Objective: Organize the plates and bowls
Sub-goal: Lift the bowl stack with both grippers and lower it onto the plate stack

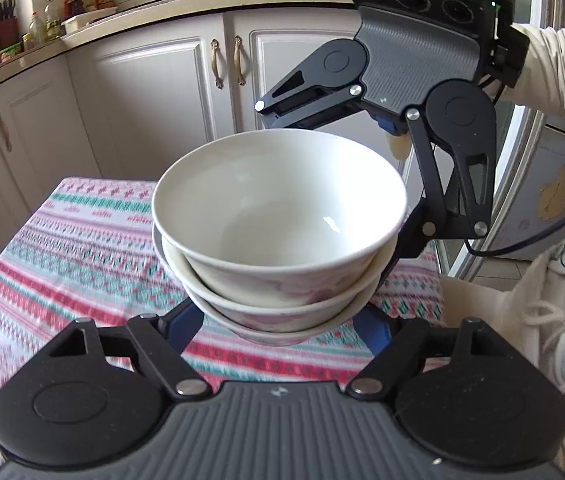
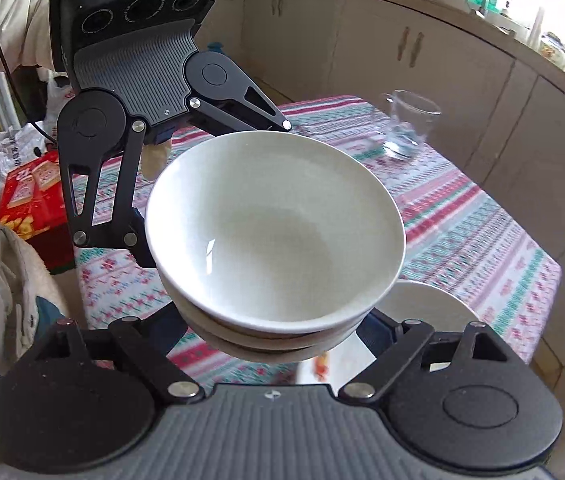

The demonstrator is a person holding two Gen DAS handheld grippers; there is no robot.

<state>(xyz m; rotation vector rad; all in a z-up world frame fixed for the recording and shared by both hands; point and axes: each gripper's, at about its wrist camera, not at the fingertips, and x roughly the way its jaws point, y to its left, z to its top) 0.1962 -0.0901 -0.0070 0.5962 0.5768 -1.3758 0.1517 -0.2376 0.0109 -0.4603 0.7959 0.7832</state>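
A stack of three nested white bowls with pink flower prints is held in the air above the patterned tablecloth. My left gripper is closed around the stack from the near side in its own view, its blue fingers against the bottom bowl. My right gripper clamps the stack from the opposite side. In the right wrist view the stack fills the middle, my right gripper grips it, and my left gripper holds the far side. A white plate lies on the table below the stack.
A clear glass mug stands at the far part of the table. A red box and plastic bags sit off the table's left side. Kitchen cabinets and a counter with bottles stand behind the table.
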